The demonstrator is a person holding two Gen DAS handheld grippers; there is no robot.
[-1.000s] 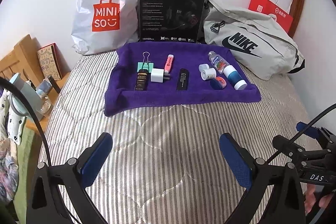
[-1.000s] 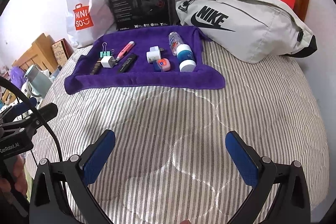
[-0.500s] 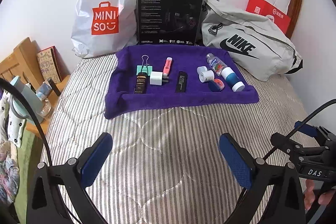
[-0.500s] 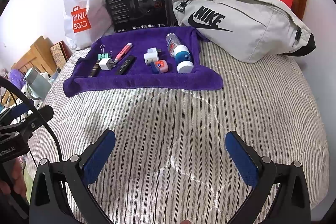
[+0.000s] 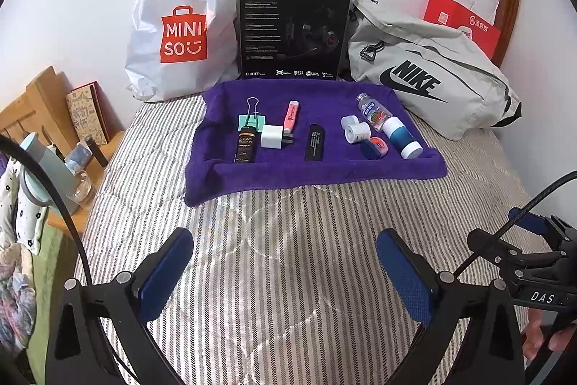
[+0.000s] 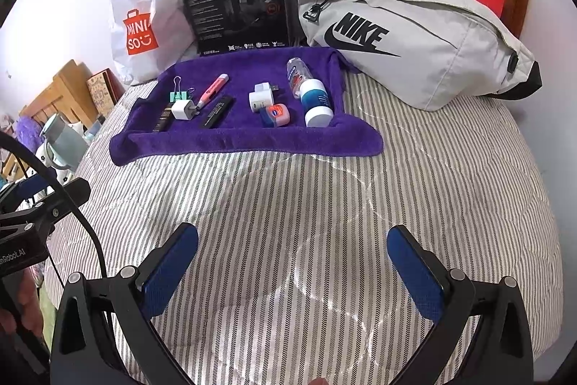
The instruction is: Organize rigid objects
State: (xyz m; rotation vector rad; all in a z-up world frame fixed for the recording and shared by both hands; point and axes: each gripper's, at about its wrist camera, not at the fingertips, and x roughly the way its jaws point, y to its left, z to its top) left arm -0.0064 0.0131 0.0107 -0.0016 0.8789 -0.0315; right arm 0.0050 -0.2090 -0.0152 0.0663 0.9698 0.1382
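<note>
Both tools are spread wide with nothing in them: the left tool (image 5: pixel 281 262) and the right tool (image 6: pixel 293 257) hang over the striped bed (image 5: pixel 288 240), well apart from the purple towel (image 5: pixel 324 168). On the towel lie a clip (image 5: pixel 249 118), a dark bottle (image 5: pixel 246 144), a white plug (image 5: pixel 272 136), a pink pen (image 5: pixel 291 116) and a black stick (image 5: pixel 314 142) on the left. On its right side are a small white roll (image 5: pixel 357 132), an orange tin (image 5: pixel 375 147), a clear bottle (image 5: pixel 371 110) and a blue and white jar (image 5: pixel 401 136), close together.
</note>
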